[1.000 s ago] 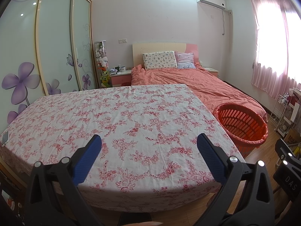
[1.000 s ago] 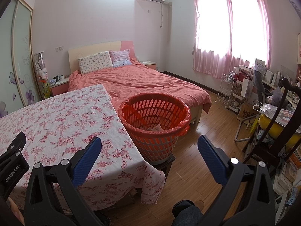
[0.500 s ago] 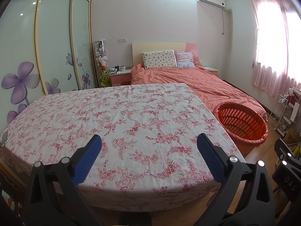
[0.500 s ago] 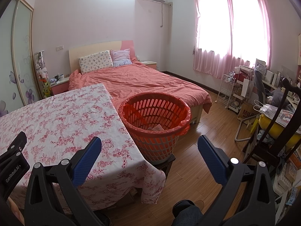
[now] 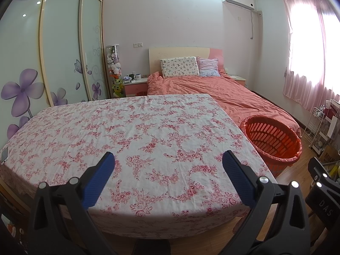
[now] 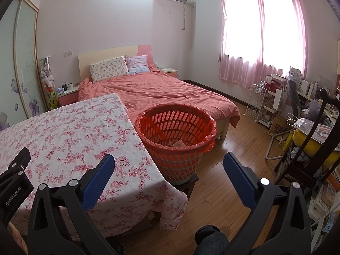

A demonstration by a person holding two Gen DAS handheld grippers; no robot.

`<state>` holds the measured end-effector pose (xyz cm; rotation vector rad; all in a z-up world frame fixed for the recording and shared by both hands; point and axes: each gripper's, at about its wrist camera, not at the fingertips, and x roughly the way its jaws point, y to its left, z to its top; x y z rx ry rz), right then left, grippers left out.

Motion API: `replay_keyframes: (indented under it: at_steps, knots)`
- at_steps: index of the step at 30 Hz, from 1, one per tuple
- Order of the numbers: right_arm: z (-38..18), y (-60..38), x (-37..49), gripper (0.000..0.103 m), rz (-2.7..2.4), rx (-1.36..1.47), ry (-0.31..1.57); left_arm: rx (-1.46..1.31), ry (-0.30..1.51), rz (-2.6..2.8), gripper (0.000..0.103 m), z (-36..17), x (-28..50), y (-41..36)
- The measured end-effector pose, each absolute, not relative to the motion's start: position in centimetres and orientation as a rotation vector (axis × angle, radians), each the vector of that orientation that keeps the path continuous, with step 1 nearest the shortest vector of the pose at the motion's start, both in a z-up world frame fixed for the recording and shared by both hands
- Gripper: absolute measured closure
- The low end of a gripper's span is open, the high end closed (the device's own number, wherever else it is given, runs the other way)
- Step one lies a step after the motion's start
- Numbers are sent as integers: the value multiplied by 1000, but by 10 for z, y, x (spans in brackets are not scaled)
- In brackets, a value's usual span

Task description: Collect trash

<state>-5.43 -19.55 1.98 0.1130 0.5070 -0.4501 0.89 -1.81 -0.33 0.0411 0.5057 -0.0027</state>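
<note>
Both grippers hang empty over the near edge of the table [image 5: 148, 131], which wears a pink floral cloth: the left gripper [image 5: 167, 167] has its 2 blue-padded fingers spread wide with nothing between them, and the right gripper [image 6: 169, 167] is spread just as wide, aimed past the table's right corner toward the floor. The orange basket [image 6: 177, 148], lined with a red bag, stands on a low dark stool just beside the table's right edge, between the table and the foot of the bed [image 6: 161, 89]. Inside it, in the right wrist view, lies at least 1 pale scrap of paper [image 6: 176, 143] near the bottom, so some trash looks already collected. The cloth shows no loose litter in either view; the only thing on it is a small flat phone-like object [image 5: 4, 155] at the far left edge, which I judge not to be trash. By this evidence the table seems cleared and the task is at or near its end. Whether anything is left on the floor under the table or behind the person cannot be told from these views.
</note>
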Motion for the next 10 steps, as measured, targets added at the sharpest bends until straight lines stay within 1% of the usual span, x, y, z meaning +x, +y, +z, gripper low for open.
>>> replay_keyframes:
  at_steps: [10]
  knots:
    - [20,-195,-54,2,-450,113,507,33,517,-8,4,-5,12,-17]
